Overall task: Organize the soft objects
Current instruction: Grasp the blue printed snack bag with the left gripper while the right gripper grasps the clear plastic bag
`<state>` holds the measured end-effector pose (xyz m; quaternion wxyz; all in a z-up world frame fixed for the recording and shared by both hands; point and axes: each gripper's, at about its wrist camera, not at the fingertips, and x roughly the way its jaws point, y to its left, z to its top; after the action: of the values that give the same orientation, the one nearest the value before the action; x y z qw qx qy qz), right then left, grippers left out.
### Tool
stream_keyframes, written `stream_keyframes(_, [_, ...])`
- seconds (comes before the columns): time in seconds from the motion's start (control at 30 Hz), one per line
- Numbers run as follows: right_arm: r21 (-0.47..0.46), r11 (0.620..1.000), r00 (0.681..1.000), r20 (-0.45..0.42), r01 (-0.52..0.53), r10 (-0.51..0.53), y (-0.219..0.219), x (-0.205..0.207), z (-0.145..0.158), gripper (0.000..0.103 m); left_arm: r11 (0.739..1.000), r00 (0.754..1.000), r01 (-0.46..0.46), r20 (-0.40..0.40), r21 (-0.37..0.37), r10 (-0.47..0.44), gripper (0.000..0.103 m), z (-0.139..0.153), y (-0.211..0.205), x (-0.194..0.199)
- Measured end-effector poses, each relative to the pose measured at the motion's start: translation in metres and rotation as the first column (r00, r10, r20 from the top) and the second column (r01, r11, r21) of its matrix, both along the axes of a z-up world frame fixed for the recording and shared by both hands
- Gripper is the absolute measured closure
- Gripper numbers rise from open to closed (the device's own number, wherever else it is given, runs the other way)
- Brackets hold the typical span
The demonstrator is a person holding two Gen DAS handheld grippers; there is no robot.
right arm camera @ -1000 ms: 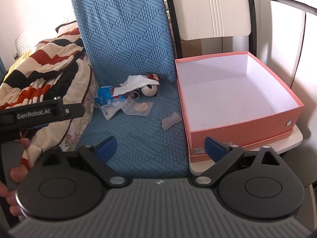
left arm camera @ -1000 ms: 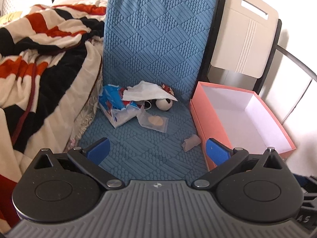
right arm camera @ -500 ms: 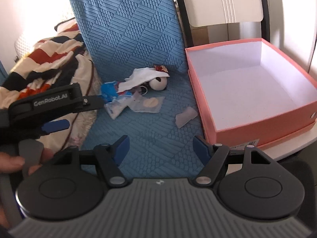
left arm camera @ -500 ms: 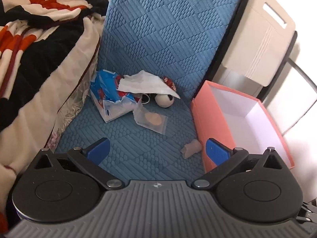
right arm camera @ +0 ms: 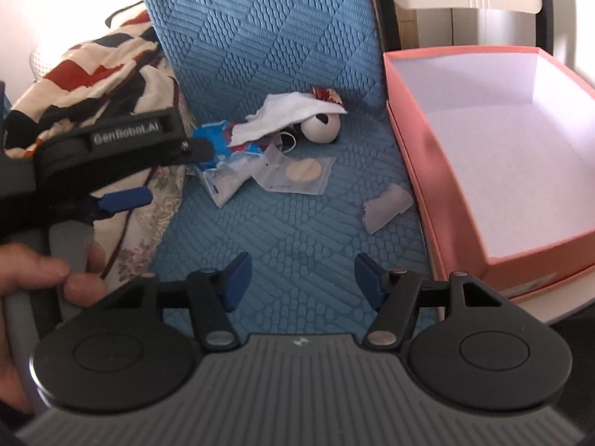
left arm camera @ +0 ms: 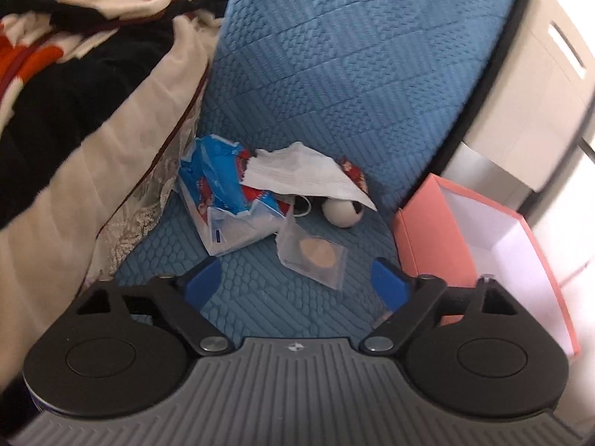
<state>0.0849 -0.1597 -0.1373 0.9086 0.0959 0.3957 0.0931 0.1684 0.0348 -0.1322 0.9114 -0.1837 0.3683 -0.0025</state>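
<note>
Soft items lie on a blue quilted chair seat (left arm camera: 282, 308): a white cloth (left arm camera: 305, 176) draped over a white ball toy (left arm camera: 340, 213), a torn blue-and-white packet (left arm camera: 227, 204), a clear pouch with a beige round pad (left arm camera: 316, 252), and a small pale wad (right arm camera: 388, 204) by the box. An open pink box (right arm camera: 494, 156) stands at the right, empty. My left gripper (left arm camera: 295, 282) is open, just short of the pouch. My right gripper (right arm camera: 301, 278) is open and empty over the seat's front.
A striped red, black and cream blanket (left arm camera: 74, 93) lies heaped at the left of the seat. A cream folding chair (left arm camera: 528, 85) stands behind the pink box (left arm camera: 483, 256). The left gripper's body and the hand holding it show in the right wrist view (right arm camera: 111, 148).
Both grippers have moved forward toward the pile. The left one now sits close to the pouch. The right gripper's jaws have narrowed somewhat but stay open.
</note>
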Motion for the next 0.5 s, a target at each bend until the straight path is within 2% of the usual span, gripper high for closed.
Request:
stream_keyframes(0.13, [-0.040, 0.999, 1.000, -0.013, 0.025, -0.026, 0.003, 0.021, -0.017, 0.038, 0.999, 0.998, -0.049, -0.029, -0.023, 0.048, 0.032, -0.018, 0.011, 0.023])
stream_keyframes(0.27, [-0.073, 0.997, 0.999, -0.016, 0.040, -0.041, 0.007, 0.041, -0.032, 0.038, 0.995, 0.995, -0.092, -0.044, -0.046, 0.090, 0.040, -0.031, 0.020, 0.043])
stream_keyframes(0.33, [-0.073, 0.997, 1.000, -0.014, 0.016, -0.017, 0.014, 0.048, -0.038, 0.040, 0.993, 0.993, -0.109, -0.043, -0.053, 0.107, 0.052, -0.038, 0.025, 0.053])
stream_keyframes(0.4, [-0.089, 0.995, 0.999, -0.008, 0.033, -0.034, 0.018, 0.056, -0.045, 0.040, 0.990, 0.991, -0.128, -0.045, -0.059, 0.126, 0.057, -0.043, 0.028, 0.061])
stream_keyframes(0.5, [-0.091, 0.989, 0.993, 0.000, 0.115, -0.115, 0.016, 0.067, -0.054, 0.040, 0.989, 0.990, -0.137, -0.036, -0.060, 0.135, 0.058, -0.048, 0.030, 0.074])
